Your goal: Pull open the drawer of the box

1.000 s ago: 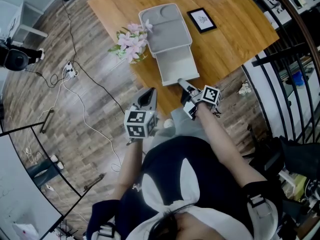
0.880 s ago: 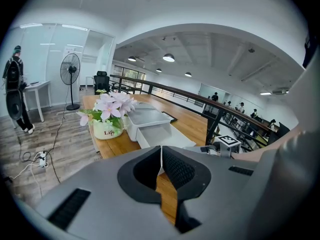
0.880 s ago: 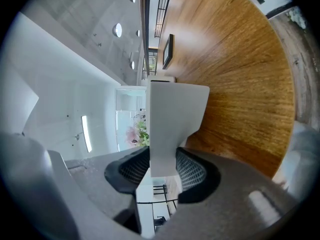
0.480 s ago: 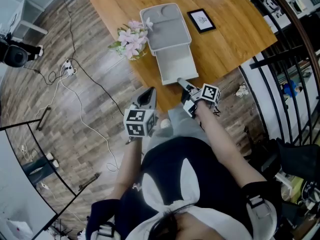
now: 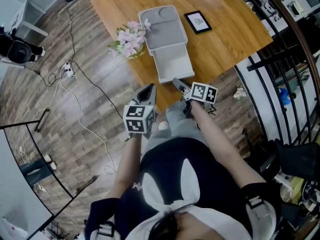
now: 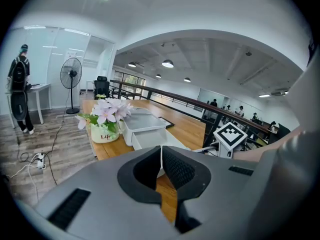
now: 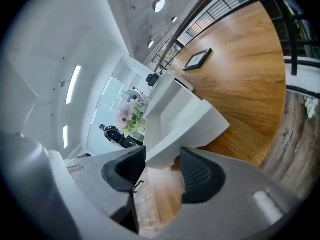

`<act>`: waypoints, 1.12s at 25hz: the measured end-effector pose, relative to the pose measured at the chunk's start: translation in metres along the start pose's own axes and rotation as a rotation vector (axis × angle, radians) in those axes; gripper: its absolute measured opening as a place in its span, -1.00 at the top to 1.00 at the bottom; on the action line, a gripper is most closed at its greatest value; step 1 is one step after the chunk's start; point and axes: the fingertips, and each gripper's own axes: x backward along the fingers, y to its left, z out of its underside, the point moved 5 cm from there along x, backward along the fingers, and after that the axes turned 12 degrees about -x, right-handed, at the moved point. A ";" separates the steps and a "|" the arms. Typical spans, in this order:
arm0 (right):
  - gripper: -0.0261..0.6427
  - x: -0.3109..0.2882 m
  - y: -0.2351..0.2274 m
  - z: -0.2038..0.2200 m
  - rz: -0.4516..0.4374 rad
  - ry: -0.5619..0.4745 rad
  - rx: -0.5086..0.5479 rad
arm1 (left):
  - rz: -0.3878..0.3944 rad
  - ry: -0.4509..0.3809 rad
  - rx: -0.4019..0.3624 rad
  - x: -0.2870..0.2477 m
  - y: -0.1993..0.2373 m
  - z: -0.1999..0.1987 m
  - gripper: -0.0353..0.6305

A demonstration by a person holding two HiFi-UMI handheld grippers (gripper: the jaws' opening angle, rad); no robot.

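Drawer of the pale grey plastic box stands pulled out. Right gripper is opening its jaws, the drawer's front edge between them. The left gripper has jaws together, empty.

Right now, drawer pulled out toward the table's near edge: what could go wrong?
The right claw is opening with the drawer front between its jaws; backing off askew could snag it and drag the drawer farther out.
The drawer front sits near the table edge; more pull may tip it off.
The flower pot stands close beside the box; a box shift could knock it.
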 end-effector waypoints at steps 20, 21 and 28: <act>0.63 0.079 0.140 0.002 -0.085 -0.325 0.795 | -0.034 -0.195 -0.047 0.034 -0.029 -0.055 0.82; 0.66 0.082 0.143 0.003 -0.092 -0.333 0.800 | -0.036 -0.202 -0.054 0.036 -0.031 -0.056 0.82; 0.93 0.104 0.152 0.015 -0.064 -0.365 0.877 | -0.038 -0.250 -0.079 0.052 -0.051 -0.058 0.82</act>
